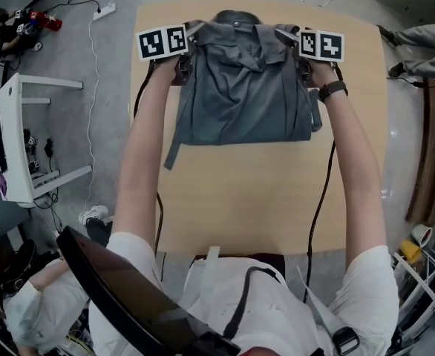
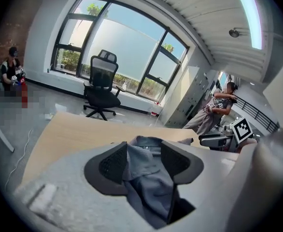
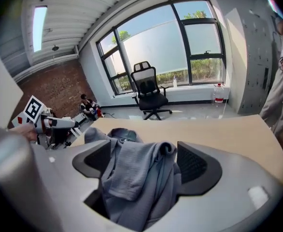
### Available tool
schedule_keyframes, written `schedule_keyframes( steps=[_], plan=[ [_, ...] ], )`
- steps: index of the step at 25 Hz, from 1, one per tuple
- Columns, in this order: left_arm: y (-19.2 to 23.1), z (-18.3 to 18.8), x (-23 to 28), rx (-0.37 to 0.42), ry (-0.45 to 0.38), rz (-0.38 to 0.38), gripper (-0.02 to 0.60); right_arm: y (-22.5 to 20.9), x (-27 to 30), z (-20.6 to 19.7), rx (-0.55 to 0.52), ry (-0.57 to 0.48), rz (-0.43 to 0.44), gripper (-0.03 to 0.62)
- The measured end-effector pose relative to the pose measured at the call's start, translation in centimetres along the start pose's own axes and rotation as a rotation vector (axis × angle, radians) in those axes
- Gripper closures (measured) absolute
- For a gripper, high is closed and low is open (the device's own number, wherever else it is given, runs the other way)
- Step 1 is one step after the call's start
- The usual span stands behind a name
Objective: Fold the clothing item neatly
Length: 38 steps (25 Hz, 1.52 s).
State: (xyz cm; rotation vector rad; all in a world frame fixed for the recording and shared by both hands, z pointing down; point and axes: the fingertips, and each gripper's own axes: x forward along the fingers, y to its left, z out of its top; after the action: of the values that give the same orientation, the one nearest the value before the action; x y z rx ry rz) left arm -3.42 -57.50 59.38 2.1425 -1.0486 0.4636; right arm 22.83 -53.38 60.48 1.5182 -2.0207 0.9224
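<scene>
The pale wooden desk [image 1: 262, 199] carried the grey garment [image 1: 240, 87] on its far half, already doubled into a roughly rectangular bundle with a fairly straight near edge. The main folds seemed done. What looked left was tidying: the upper layers sat bunched and creased, and a loose strap [image 1: 174, 153] trailed past the near left corner. The left hand-held gripper [image 2: 144, 158] and the right hand-held gripper [image 3: 144, 161] sat at the far corners, each with jaws wide, cloth lying slack between the pads, unpinched.

No legible text, no brands, no numbers
</scene>
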Motion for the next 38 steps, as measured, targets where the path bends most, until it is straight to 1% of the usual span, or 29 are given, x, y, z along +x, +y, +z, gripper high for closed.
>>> schedule_keyframes(
  steps=[4,7,9,11,13,15,16,20,23,25,26,29,30,32,34,36,38],
  plan=[
    [-1.0,0.4,-3.4,0.022,-0.027,0.004,0.345,2.4,-3.7,0.0,-0.002,-0.078,0.040,0.185],
    [-2.5,0.8,-6.4,0.038,-0.068,0.002,0.345,5.3,-6.6,-0.4,-0.039,-0.134,0.082,0.213],
    [-4.2,0.7,-8.7,0.058,-0.101,-0.013,0.346,7.6,-8.8,-0.8,-0.066,-0.180,0.116,0.231],
    [-6.1,0.3,-11.5,0.086,-0.145,-0.028,0.348,10.0,-11.5,-1.4,-0.082,-0.228,0.141,0.267],
    [-7.8,-0.3,-14.6,0.109,-0.199,-0.033,0.350,12.3,-14.2,-2.1,-0.089,-0.276,0.167,0.319],
    [-9.5,-1.2,-17.6,0.118,-0.247,-0.041,0.351,14.5,-16.9,-3.0,-0.089,-0.323,0.184,0.370],
    [-10.5,-2.0,-18.9,0.118,-0.264,-0.049,0.351,15.4,-18.2,-3.5,-0.086,-0.345,0.188,0.384],
    [-14.4,-5.5,-23.4,0.136,-0.300,-0.087,0.353,18.6,-22.9,-5.9,-0.054,-0.414,0.187,0.430],
    [-16.8,-8.0,-26.7,0.167,-0.320,-0.097,0.357,20.9,-25.9,-8.1,-0.042,-0.444,0.190,0.463],
    [-18.1,-9.7,-28.9,0.193,-0.333,-0.088,0.372,22.2,-27.8,-9.8,-0.042,-0.460,0.183,0.496],
    [-18.6,-10.6,-29.9,0.207,-0.340,-0.081,0.391,22.7,-28.6,-10.6,-0.044,-0.468,0.178,0.513],
    [-19.6,-13.1,-32.5,0.241,-0.357,-0.047,0.489,24.1,-31.1,-13.3,-0.032,-0.485,0.172,0.573],
    [-19.8,-13.9,-33.3,0.249,-0.361,-0.035,0.511,24.6,-31.9,-14.2,-0.018,-0.489,0.175,0.590],
    [-20.2,-15.6,-34.8,0.267,-0.365,-0.019,0.540,25.6,-33.6,-15.9,0.016,-0.496,0.179,0.594],
    [-20.9,-17.5,-36.4,0.294,-0.367,-0.004,0.580,26.8,-35.3,-17.7,0.029,-0.507,0.179,0.594],
    [-21.9,-19.2,-38.0,0.325,-0.376,0.003,0.583,27.9,-37.2,-19.2,-0.020,-0.536,0.144,0.595],
    [-23.2,-20.5,-39.4,0.348,-0.390,-0.001,0.583,28.6,-39.3,-20.5,-0.131,-0.574,0.062,0.595]
  ],
)
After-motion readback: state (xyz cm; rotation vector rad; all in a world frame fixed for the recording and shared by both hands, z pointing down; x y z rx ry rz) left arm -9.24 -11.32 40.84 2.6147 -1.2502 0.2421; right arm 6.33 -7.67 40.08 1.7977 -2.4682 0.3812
